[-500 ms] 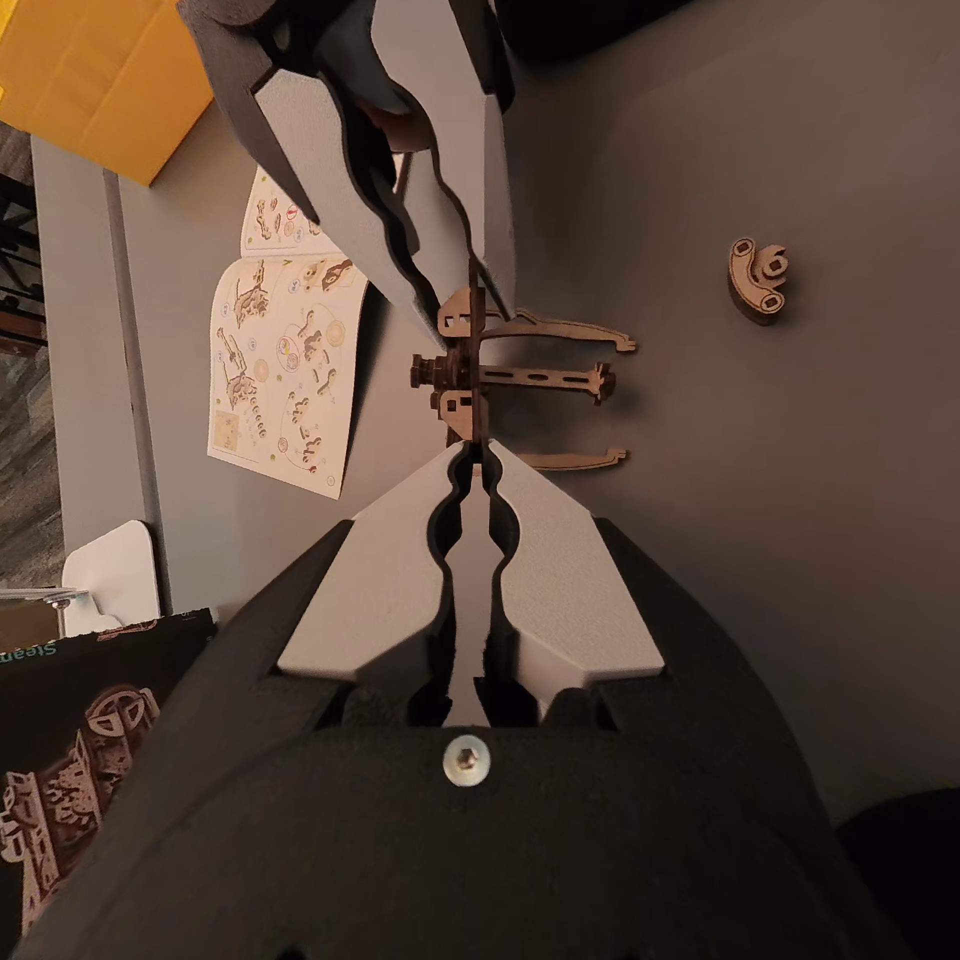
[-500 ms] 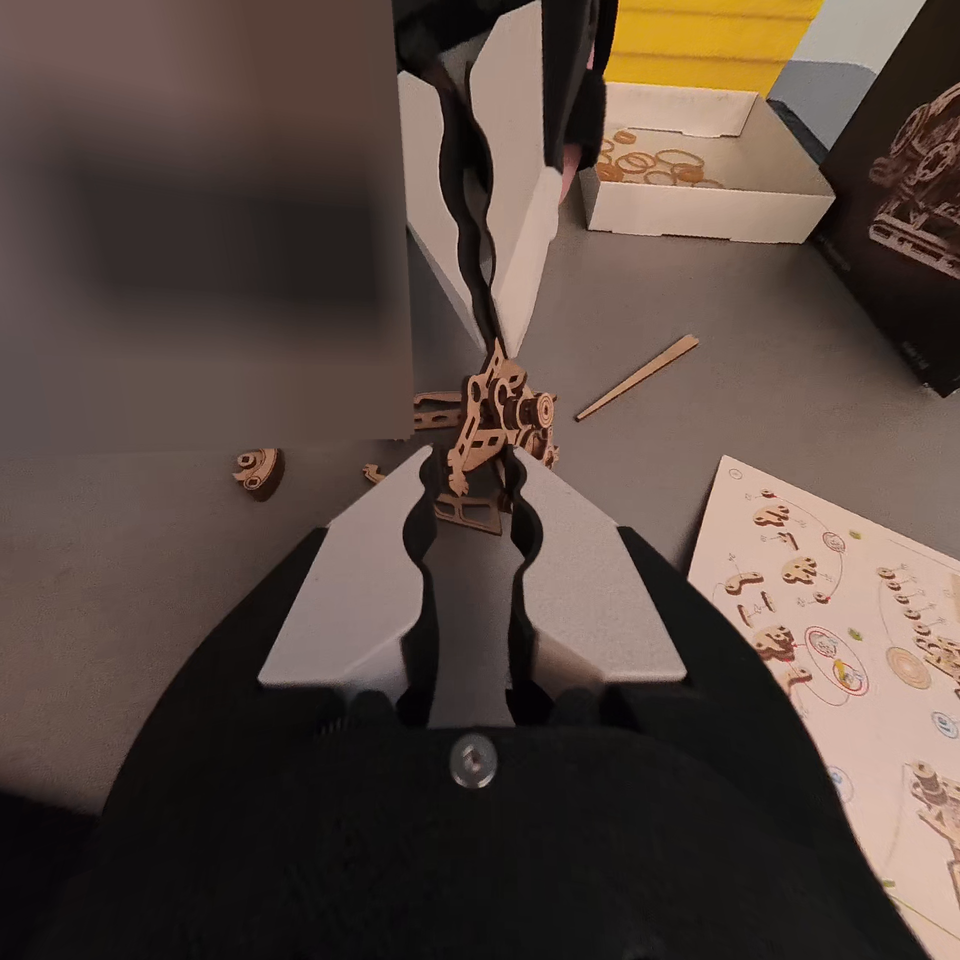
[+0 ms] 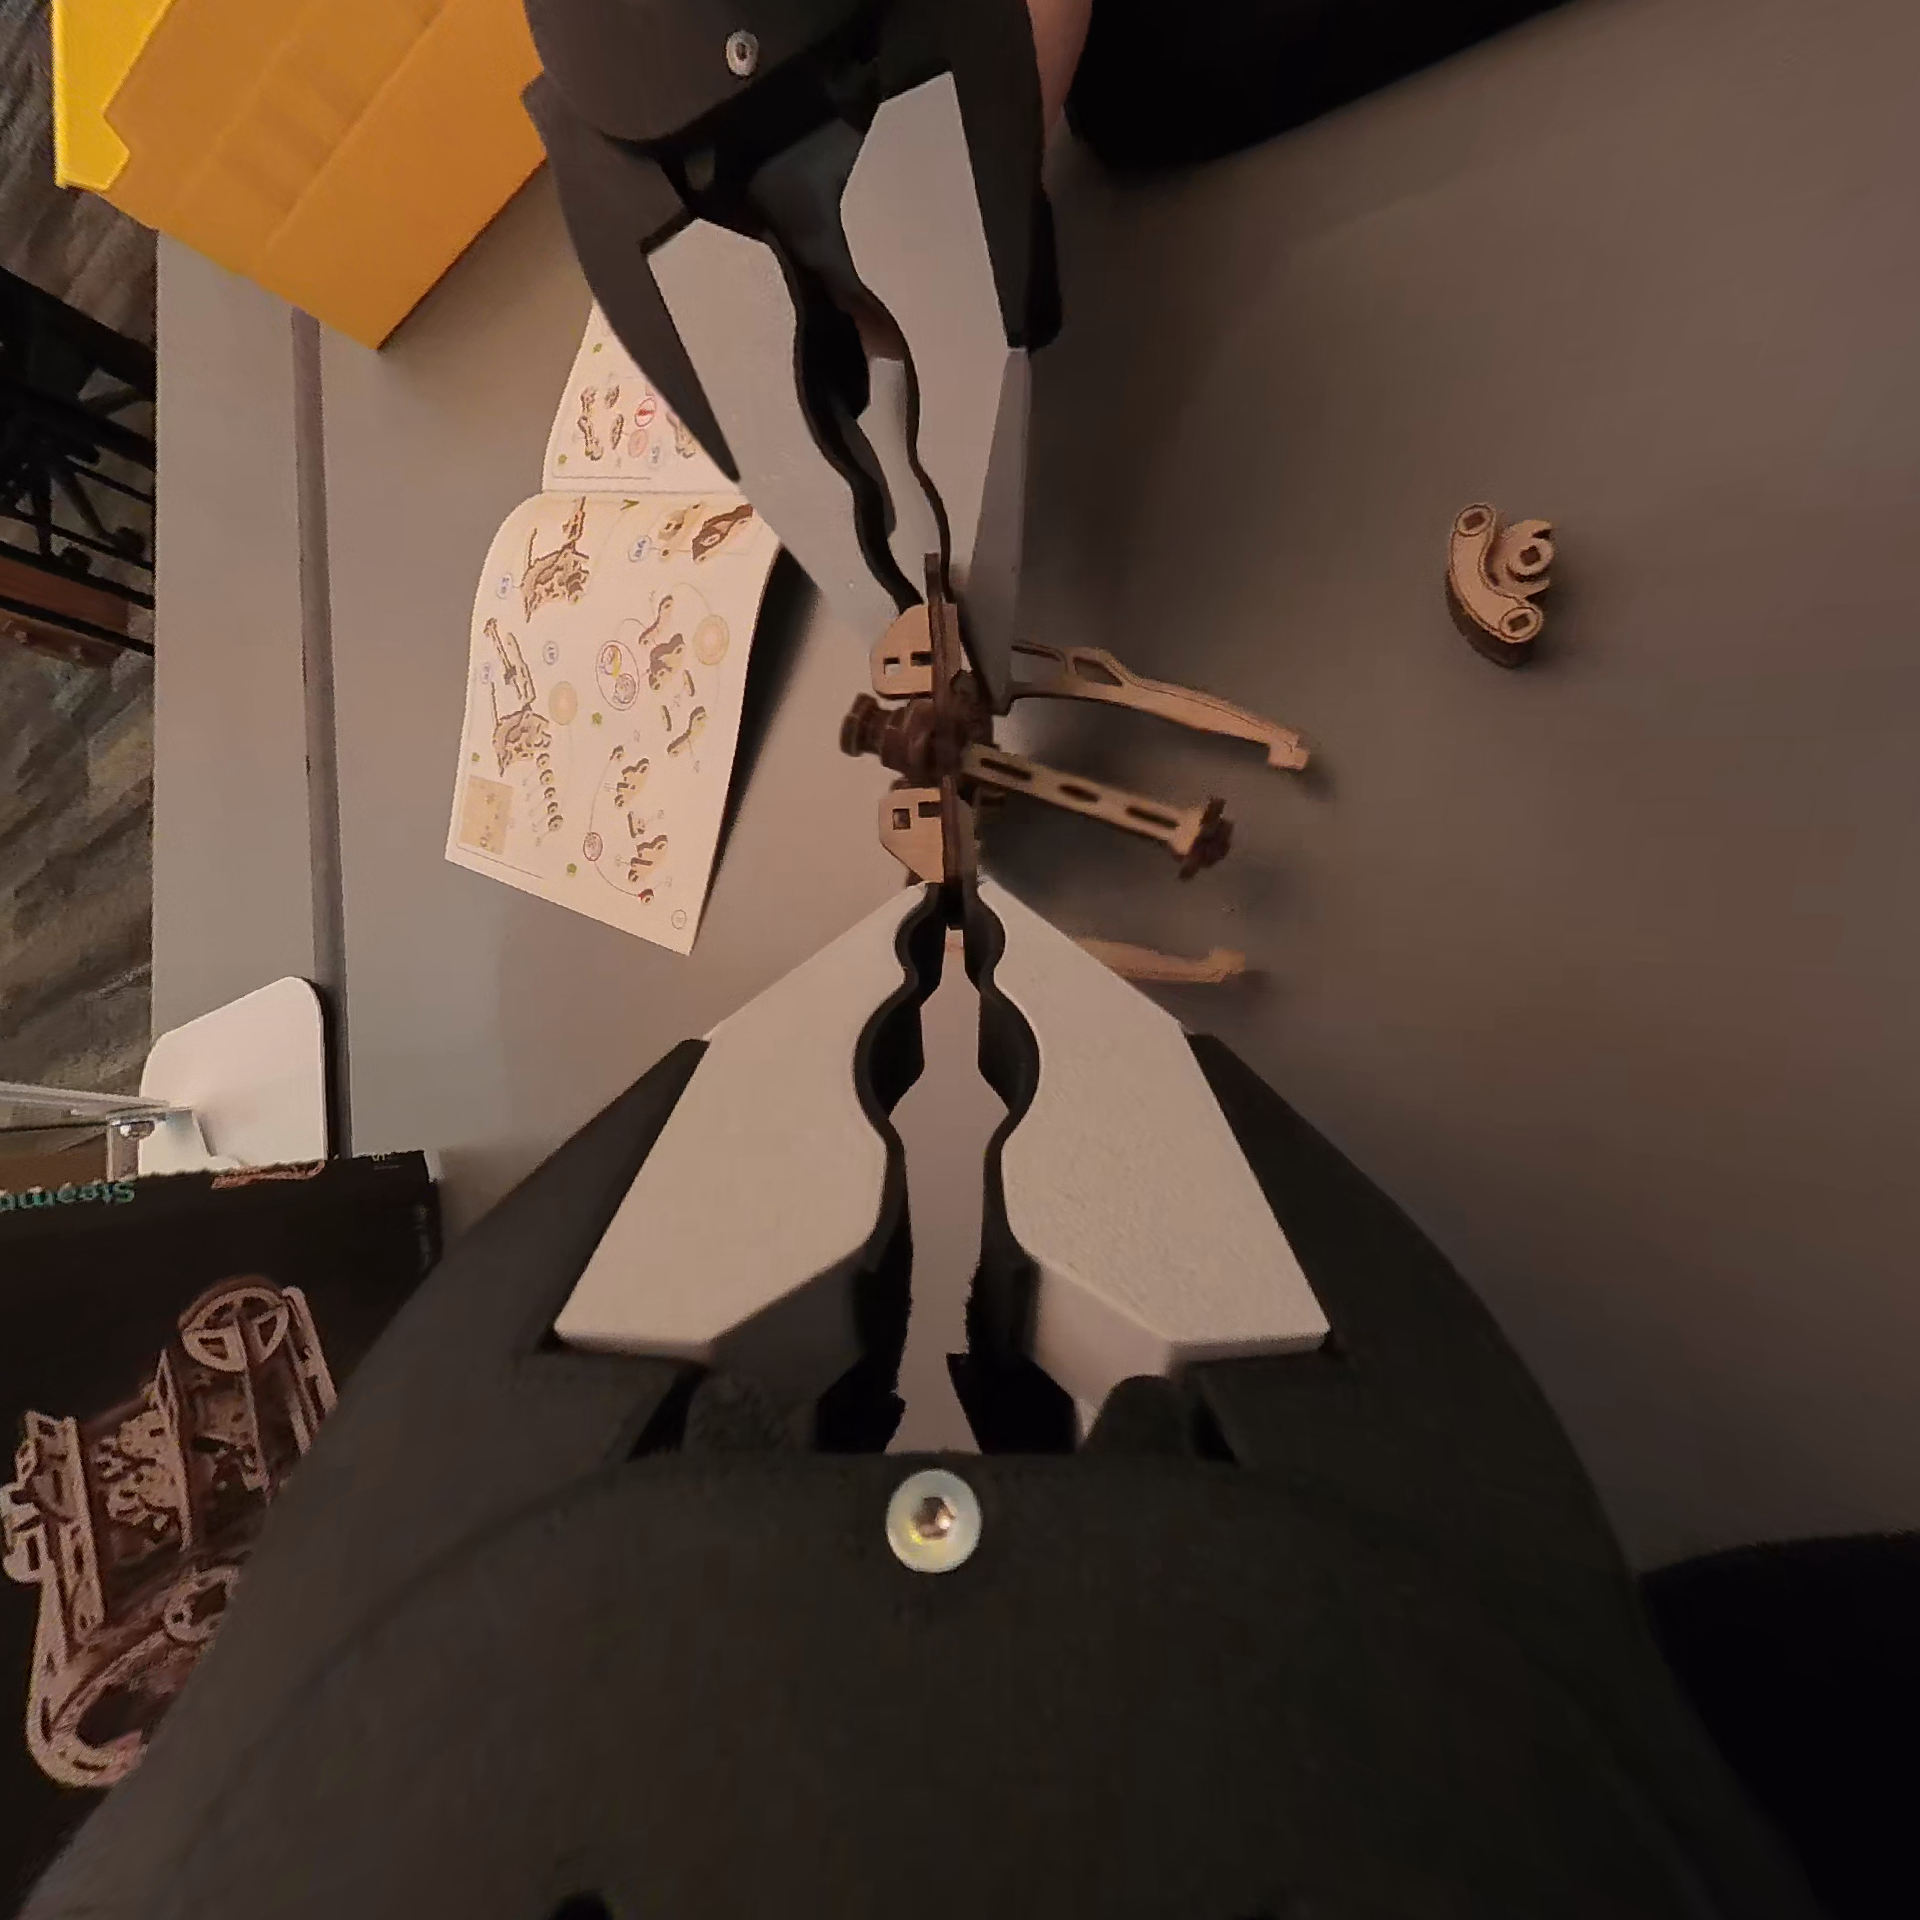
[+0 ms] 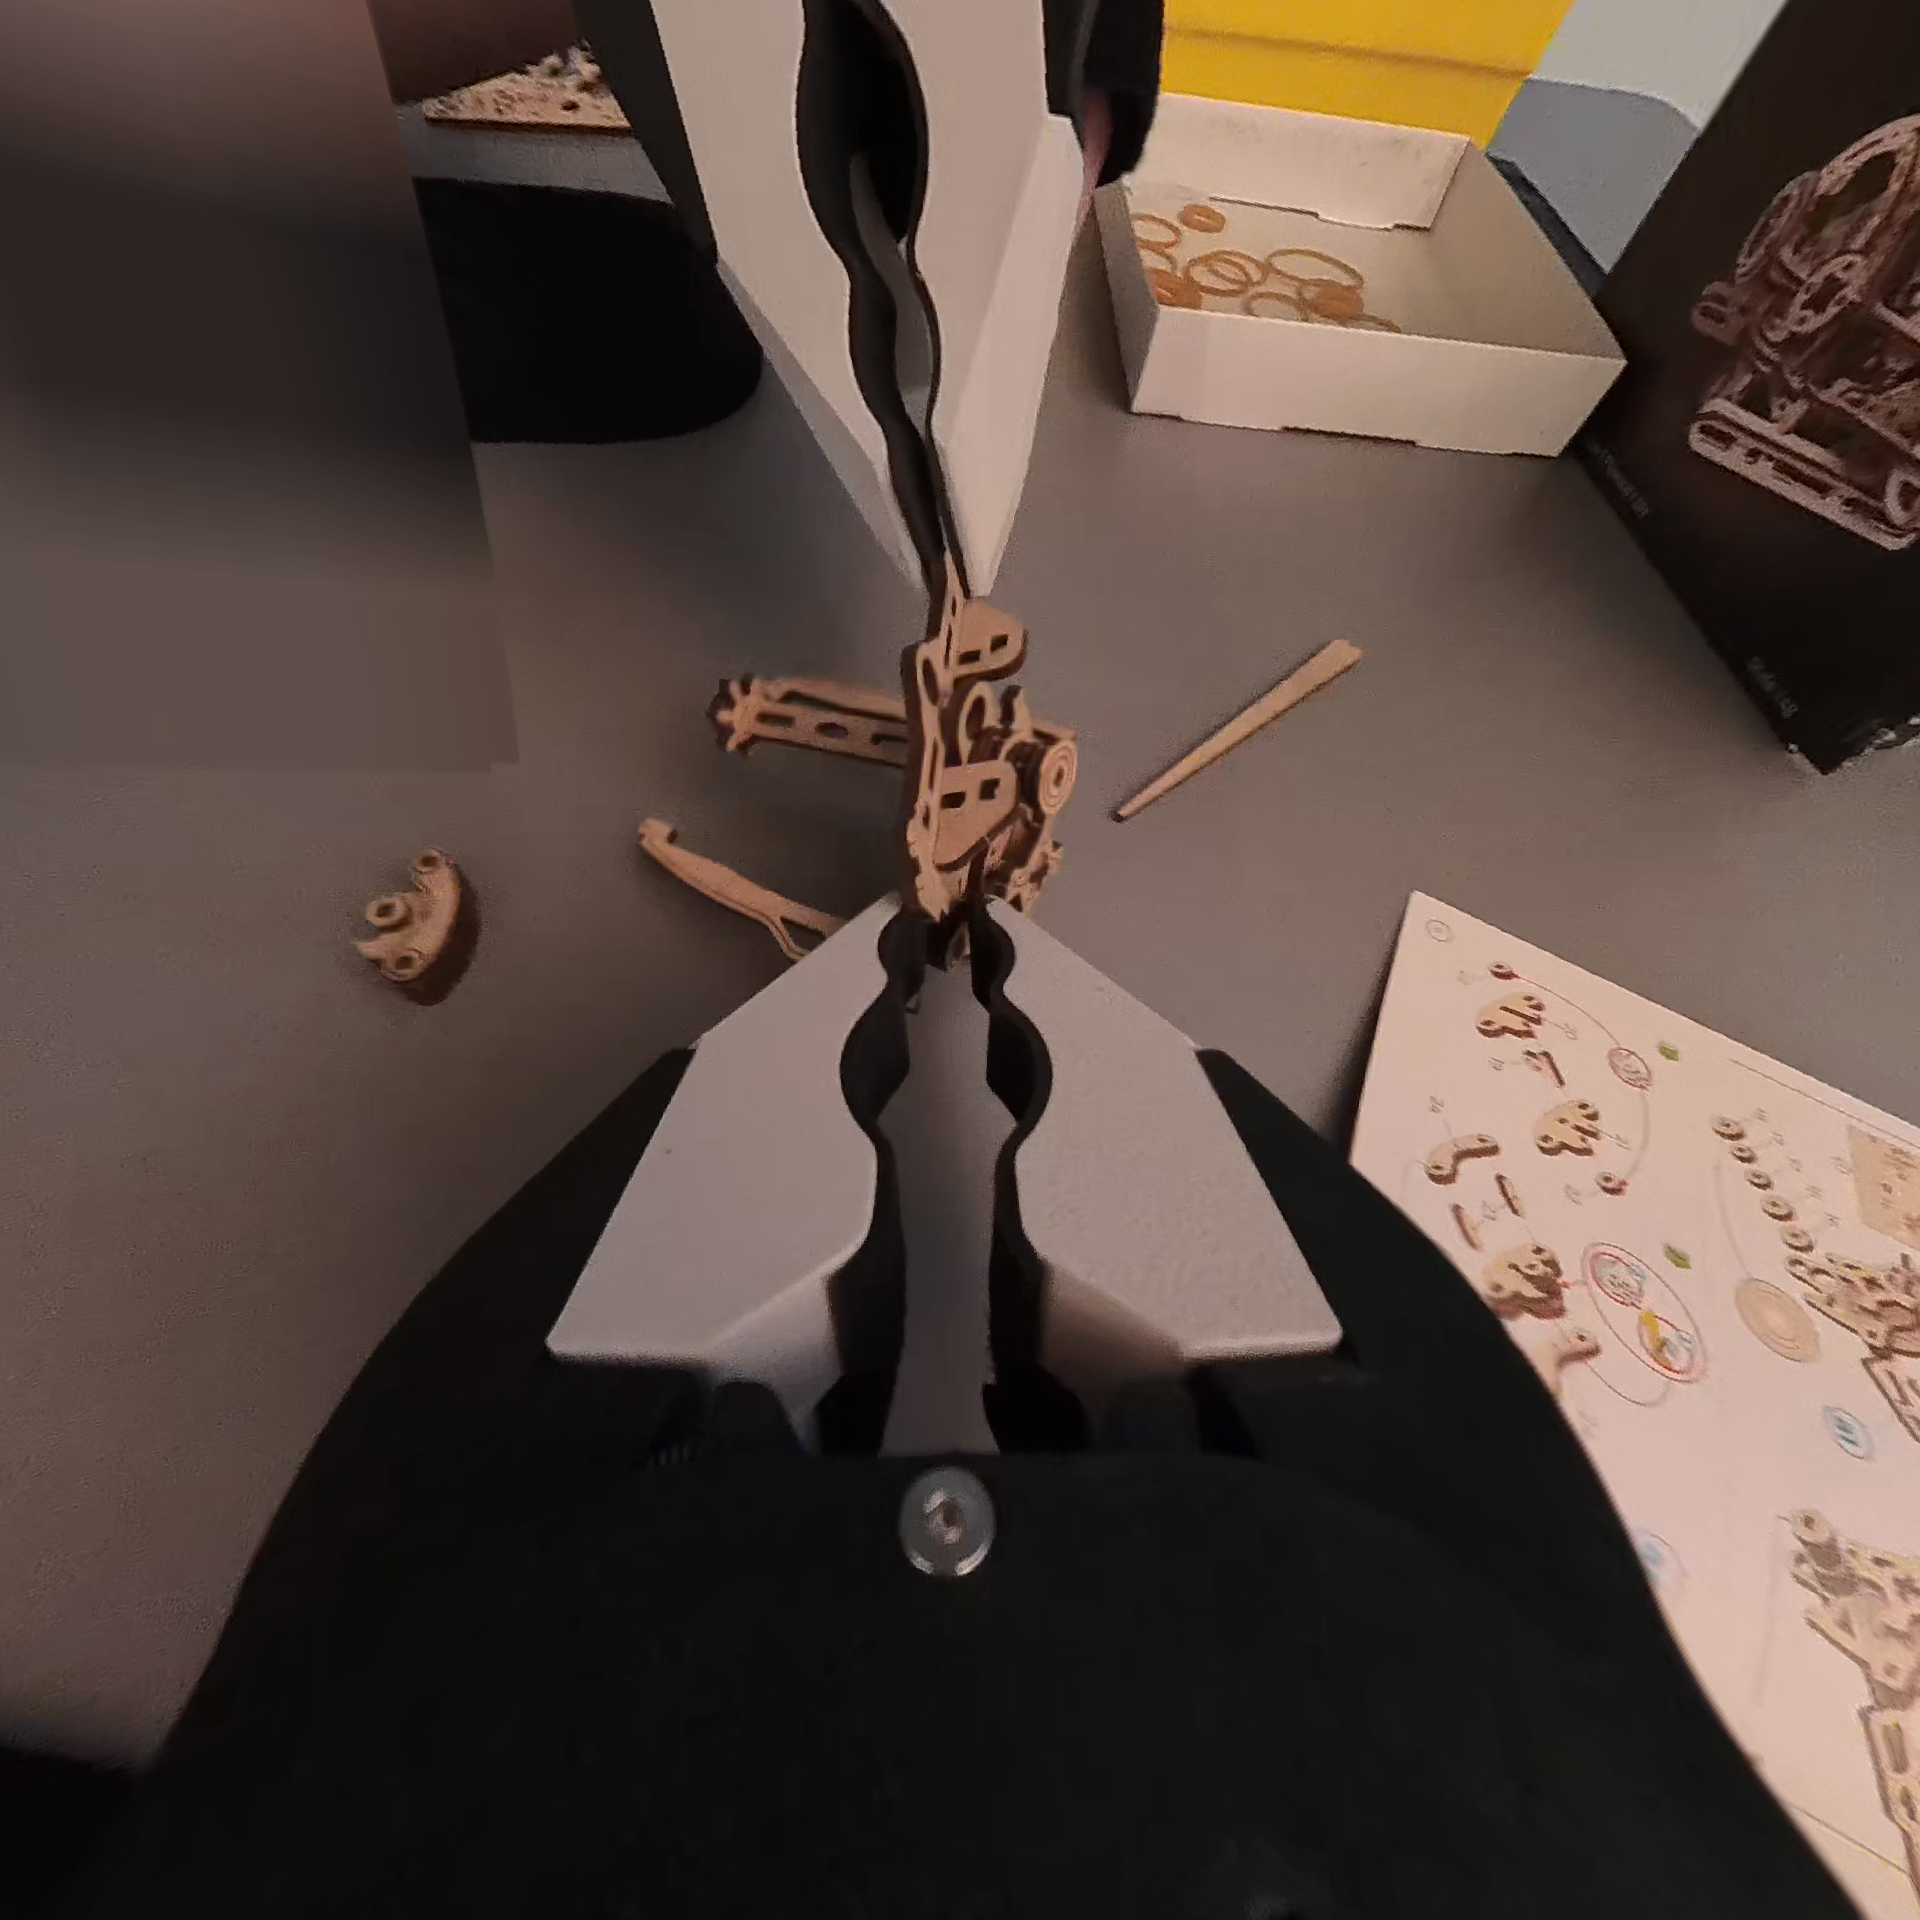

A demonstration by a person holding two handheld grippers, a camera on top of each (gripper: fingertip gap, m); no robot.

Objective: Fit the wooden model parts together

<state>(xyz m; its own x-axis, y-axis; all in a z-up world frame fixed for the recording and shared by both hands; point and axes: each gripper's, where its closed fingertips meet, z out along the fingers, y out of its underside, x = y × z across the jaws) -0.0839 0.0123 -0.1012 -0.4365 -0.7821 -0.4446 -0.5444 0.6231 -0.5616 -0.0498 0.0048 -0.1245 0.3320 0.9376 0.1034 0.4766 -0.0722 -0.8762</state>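
Wooden model assembly (image 3: 935, 748) hangs at frame centre above the grey desk (image 3: 1558, 1143), pinched at opposite ends: the left claw (image 3: 943, 902) clenches its lower edge, the right claw (image 4: 940, 925) grips the other. A curved wooden part (image 3: 1496, 597) lies upper right, an instruction sheet (image 3: 613, 707) left, a yellow box (image 3: 312, 156) upper left.

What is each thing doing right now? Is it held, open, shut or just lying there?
left gripper: shut on wooden model
right gripper: shut on wooden model
wooden model: held up between both grippers
curved wooden piece: lying loose on table
wooden stick: lying flat
white box: open, rings inside
instruction sheet: spread flat
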